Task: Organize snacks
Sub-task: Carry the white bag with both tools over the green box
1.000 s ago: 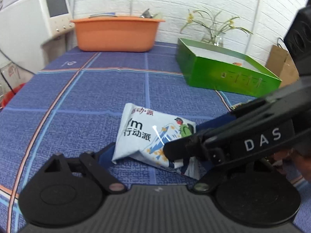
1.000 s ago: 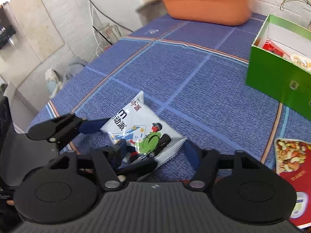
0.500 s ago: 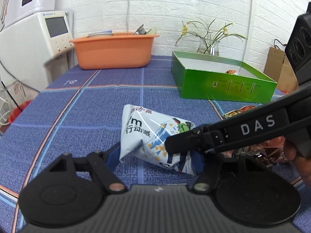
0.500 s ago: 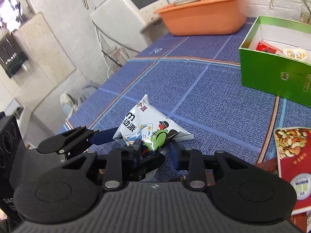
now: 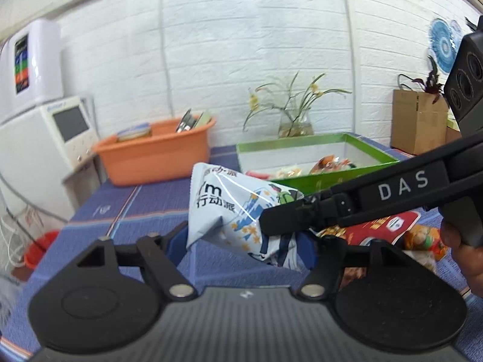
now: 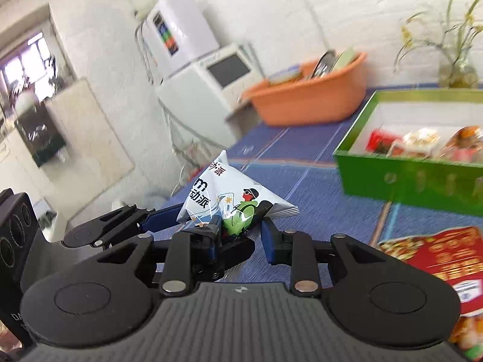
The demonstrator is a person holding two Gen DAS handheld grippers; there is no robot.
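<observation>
Left wrist view, snack packet (image 5: pixel 229 208) (pale blue) lifted between both hand-held grippers.

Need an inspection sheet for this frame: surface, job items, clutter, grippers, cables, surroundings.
Surface: blue patterned tablecloth.
Job's things: white snack bag lifted off the cloth, held between both grippers; green box open with several packets inside; red nut packet lying flat on the cloth near the box.
Clutter: orange tub with dishes; vase of flowers.
Grippers: left gripper fingers pressing both sides of the bag; right gripper closing on the bag's end.
Cables: wires hanging beside the table.
Surroundings: white brick wall, white appliance, cardboard box.
</observation>
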